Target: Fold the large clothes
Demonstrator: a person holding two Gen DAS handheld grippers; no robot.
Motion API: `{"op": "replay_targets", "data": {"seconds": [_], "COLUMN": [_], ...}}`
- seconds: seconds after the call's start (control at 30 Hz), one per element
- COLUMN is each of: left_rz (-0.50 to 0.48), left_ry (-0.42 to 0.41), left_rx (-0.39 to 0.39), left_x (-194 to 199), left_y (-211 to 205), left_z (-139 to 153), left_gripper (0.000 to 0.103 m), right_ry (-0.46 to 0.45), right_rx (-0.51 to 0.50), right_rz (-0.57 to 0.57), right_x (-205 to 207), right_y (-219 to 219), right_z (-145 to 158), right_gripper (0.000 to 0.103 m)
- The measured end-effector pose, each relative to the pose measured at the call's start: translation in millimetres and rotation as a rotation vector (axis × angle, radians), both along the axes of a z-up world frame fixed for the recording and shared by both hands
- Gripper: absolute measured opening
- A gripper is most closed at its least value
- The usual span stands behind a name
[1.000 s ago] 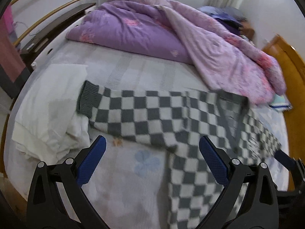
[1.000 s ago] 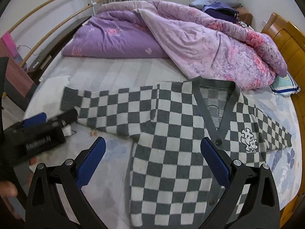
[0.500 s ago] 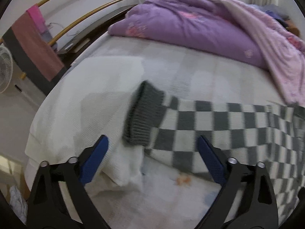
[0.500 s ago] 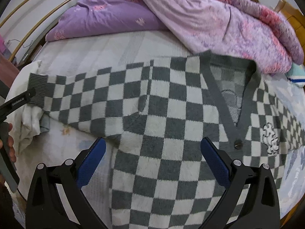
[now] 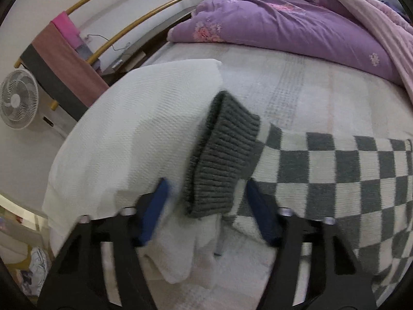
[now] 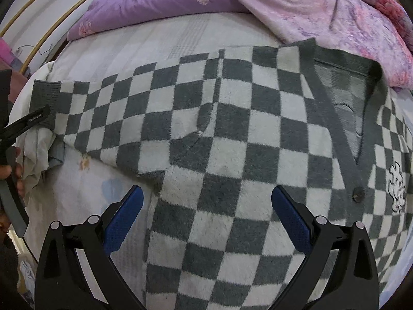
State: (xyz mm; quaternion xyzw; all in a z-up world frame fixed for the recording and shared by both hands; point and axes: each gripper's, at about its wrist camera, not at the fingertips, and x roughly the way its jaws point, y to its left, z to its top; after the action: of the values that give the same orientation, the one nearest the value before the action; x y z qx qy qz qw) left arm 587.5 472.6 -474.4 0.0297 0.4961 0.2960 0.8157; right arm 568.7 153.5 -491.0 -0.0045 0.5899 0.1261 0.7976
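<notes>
A grey and white checkered cardigan (image 6: 232, 134) lies spread flat on the bed, front up, with a grey V-neck band and a dark button (image 6: 358, 194). Its left sleeve stretches to the left and ends in a ribbed grey cuff (image 5: 222, 155). My left gripper (image 5: 207, 210) is open, its blue pads on either side of the cuff's near end, jaws partly narrowed and blurred. It also shows in the right wrist view (image 6: 28, 121) at the cuff. My right gripper (image 6: 206, 214) is open, low over the cardigan's side below the armpit.
A folded white cloth (image 5: 144, 129) lies under the cuff at the bed's left edge. A purple quilt (image 5: 296, 23) is heaped across the far side. A fan (image 5: 16, 99) and a rail with towels (image 5: 64, 51) stand left of the bed.
My left gripper has moved in to the sleeve cuff and its jaws have narrowed around it. My right gripper has dropped closer over the cardigan's body.
</notes>
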Motion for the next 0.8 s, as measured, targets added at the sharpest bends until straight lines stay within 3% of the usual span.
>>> {"op": "replay_targets", "data": {"seconds": [0.03,0.1,0.2,0.27,0.33,0.43,0.5,0.57,0.67,0.8], "left_rz": [0.012,0.011,-0.016,-0.015,0.001,-0.003,-0.038,-0.065,-0.111,-0.201], "left_ry": [-0.006,-0.053,-0.076,-0.11,-0.146,-0.196,-0.213,-0.245,-0.274,-0.313], "left_rx": [0.006,-0.082,-0.11,-0.144,-0.177,-0.253,-0.257,-0.292,-0.357,-0.423], "left_x": [-3,-12,-23,-32,-41,-54,-59,-61,-59,-51], "left_y": [4,14,16,16,17,13,-3,-17,-44,-100], "left_z": [1,10,26,42,60,83,98,112,131,155], "left_gripper": [0.024,0.018,0.01,0.009,0.009,0.008,0.008,0.008,0.008,0.008], "right_ry": [0.003,0.007,0.022,0.048,0.075,0.114,0.166,0.204,0.22,0.173], "right_rx": [-0.001,0.007,0.03,0.073,0.128,0.122,0.098,0.137,0.206,0.299], "right_rz": [0.006,0.022,0.032,0.048,0.07,0.113,0.118,0.092,0.084,0.041], "right_x": [2,8,15,20,25,33,38,47,49,40], "right_y": [1,4,9,15,22,39,44,39,27,-19], "right_z": [-3,-12,-23,-30,-37,-57,-76,-84,-76,-47], "right_gripper": [0.096,0.096,0.089,0.059,0.04,0.026,0.025,0.025,0.025,0.025]}}
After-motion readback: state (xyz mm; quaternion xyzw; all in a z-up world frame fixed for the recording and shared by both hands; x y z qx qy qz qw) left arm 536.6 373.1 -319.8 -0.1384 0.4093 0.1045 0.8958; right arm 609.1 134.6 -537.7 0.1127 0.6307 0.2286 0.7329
